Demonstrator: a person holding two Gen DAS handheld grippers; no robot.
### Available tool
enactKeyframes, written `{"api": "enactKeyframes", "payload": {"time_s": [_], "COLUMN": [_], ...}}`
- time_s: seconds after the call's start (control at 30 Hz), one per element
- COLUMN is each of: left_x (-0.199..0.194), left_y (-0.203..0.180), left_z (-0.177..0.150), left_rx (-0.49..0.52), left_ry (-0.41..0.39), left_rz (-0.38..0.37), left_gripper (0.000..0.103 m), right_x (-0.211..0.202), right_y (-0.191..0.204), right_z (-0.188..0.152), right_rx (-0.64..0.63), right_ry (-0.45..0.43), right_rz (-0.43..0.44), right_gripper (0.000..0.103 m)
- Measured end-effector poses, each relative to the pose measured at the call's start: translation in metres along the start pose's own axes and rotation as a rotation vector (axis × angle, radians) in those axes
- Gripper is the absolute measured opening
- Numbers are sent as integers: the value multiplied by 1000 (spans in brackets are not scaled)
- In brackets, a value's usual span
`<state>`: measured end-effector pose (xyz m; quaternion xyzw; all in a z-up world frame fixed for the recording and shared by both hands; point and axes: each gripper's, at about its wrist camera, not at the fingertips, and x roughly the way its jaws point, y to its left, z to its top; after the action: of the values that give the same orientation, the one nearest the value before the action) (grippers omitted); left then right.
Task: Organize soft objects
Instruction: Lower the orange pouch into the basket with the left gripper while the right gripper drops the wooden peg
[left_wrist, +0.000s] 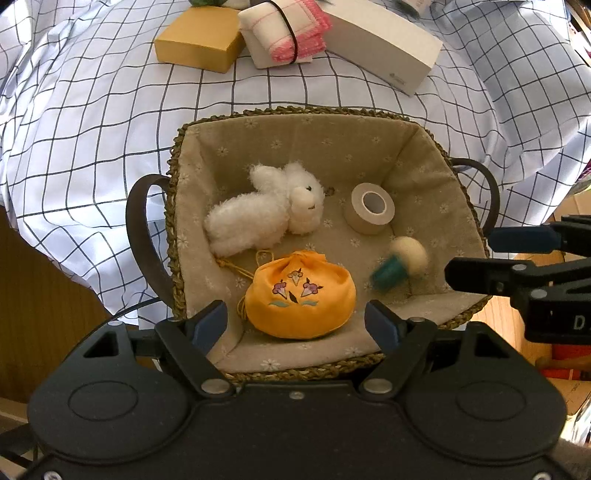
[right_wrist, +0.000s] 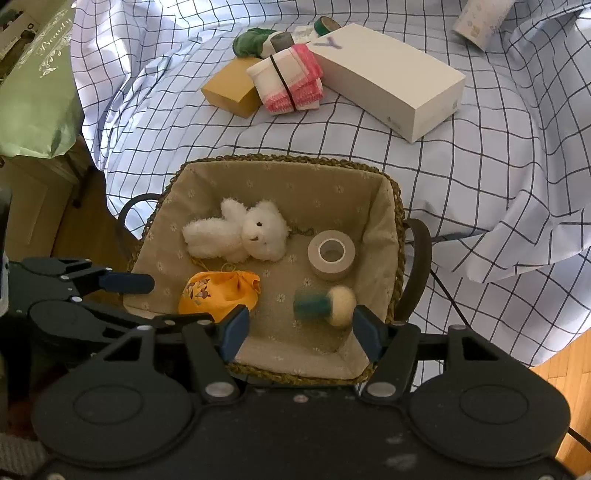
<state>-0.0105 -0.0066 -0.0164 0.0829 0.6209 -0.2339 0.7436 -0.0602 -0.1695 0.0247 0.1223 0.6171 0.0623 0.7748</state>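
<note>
Woven straw rims the lined basket (left_wrist: 177, 155) at the centre of both frames, and we see four things lying inside it. The white plush bear (left_wrist: 264, 212) lies on its side at the upper left of the lining, and the roll of beige tape (left_wrist: 369, 208) rests to its right. Below the bear sits the orange embroidered pouch (left_wrist: 301, 299), right between the jaws of our left gripper (left_wrist: 295, 325), which stand wide and clear of it. In the right wrist view the felt mushroom (right_wrist: 327, 301), cream cap and teal stem, looks blurred between the jaws of our right gripper (right_wrist: 301, 332), parted with no pad pressing it. Beyond the basket, on the checked cloth (right_wrist: 480, 184), lie a yellow box (left_wrist: 197, 40), a banded pink-edged towel (left_wrist: 284, 33) and a white box (left_wrist: 384, 44).
</note>
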Motion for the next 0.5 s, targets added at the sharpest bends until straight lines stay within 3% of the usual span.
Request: {"api": "enactKeyframes", "payload": {"time_s": [0.5], "left_x": [-7], "left_y": [-2], "left_z": [1], "left_rx": [14], "left_ry": [25], "left_rz": [7], "left_gripper": [77], "right_x": [-3], "right_y": [0], "right_z": [6], "right_rx": [-19], "right_ry": [24], "right_rz": [-2], "right_gripper": [63]}}
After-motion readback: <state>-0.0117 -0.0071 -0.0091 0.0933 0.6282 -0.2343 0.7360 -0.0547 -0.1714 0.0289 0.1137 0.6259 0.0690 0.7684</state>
